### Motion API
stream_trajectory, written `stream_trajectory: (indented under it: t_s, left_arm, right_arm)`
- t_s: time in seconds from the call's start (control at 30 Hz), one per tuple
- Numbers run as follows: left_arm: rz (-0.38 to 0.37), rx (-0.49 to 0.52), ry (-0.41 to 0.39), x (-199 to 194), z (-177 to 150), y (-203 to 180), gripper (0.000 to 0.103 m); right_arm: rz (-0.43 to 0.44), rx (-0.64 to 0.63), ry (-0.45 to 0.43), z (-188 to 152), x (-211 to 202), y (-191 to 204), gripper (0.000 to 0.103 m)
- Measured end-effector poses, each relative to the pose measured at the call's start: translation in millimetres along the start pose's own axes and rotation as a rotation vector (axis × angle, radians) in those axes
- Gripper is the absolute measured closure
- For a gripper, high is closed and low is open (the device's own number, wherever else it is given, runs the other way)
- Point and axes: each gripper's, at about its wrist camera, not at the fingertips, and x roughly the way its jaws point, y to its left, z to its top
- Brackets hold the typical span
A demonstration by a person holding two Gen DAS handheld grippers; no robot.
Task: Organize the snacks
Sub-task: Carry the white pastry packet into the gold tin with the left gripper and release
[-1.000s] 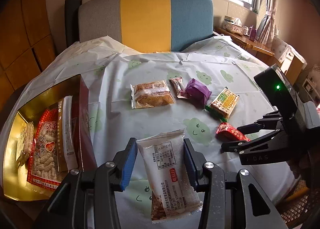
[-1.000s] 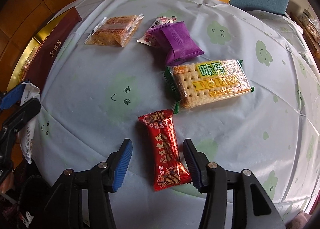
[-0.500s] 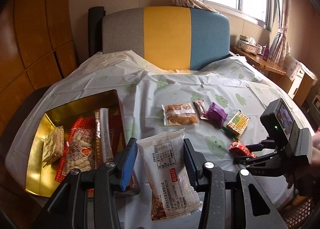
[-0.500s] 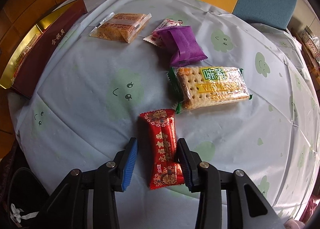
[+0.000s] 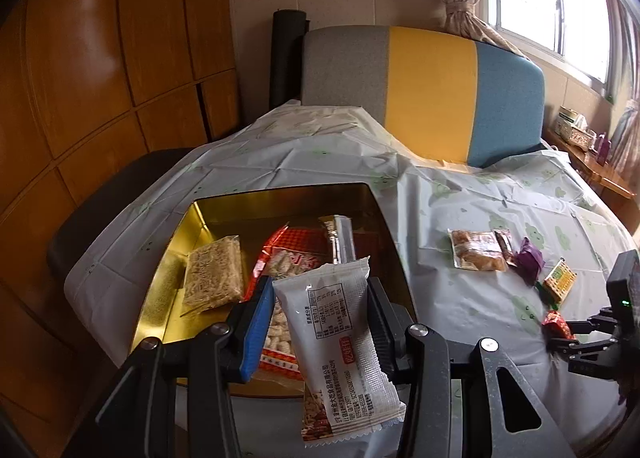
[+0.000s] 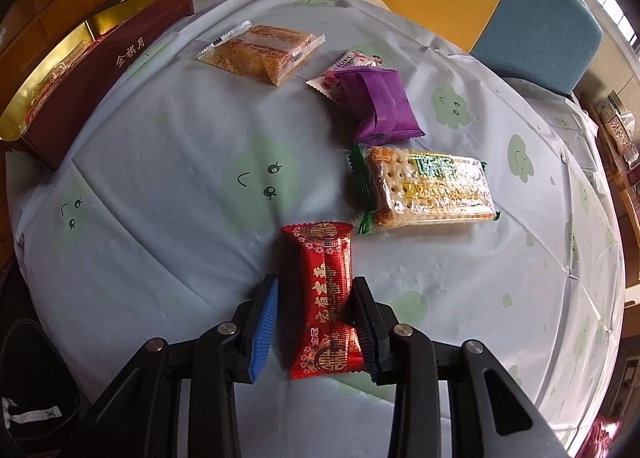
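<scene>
Left claw clamped on the white snack packet, gold box just beyond it. Right claw has been closing round the red packet on the worktop — blue pad short of it. Risk: slick foil squirts out sideways.

Red-and-gold packet, purple pouch, pale tablecloth with green smiling clouds.

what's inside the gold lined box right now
A pale noodle-like block, a red-and-white patterned packet and a slim clear-wrapped bar. The gripped white packet hides the box's near part.
</scene>
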Motion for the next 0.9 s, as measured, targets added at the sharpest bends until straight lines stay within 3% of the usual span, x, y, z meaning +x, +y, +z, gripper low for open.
stream_trajectory:
  t_s: [0.53,0.9]
  left_arm:
    - [0.112,-0.268,0.094,42.1,-14.2,116.1,0.057]
    - [0.122,-0.269,0.141,58.5,-27.7,118.2,0.057]
  right_arm:
    - [-0.012,-0.018,-0.014,-1.0,-7.0,-4.0,0.07]
    - [-0.02,-0.04,-0.018,-2.6,-9.5,-2.9,0.072]
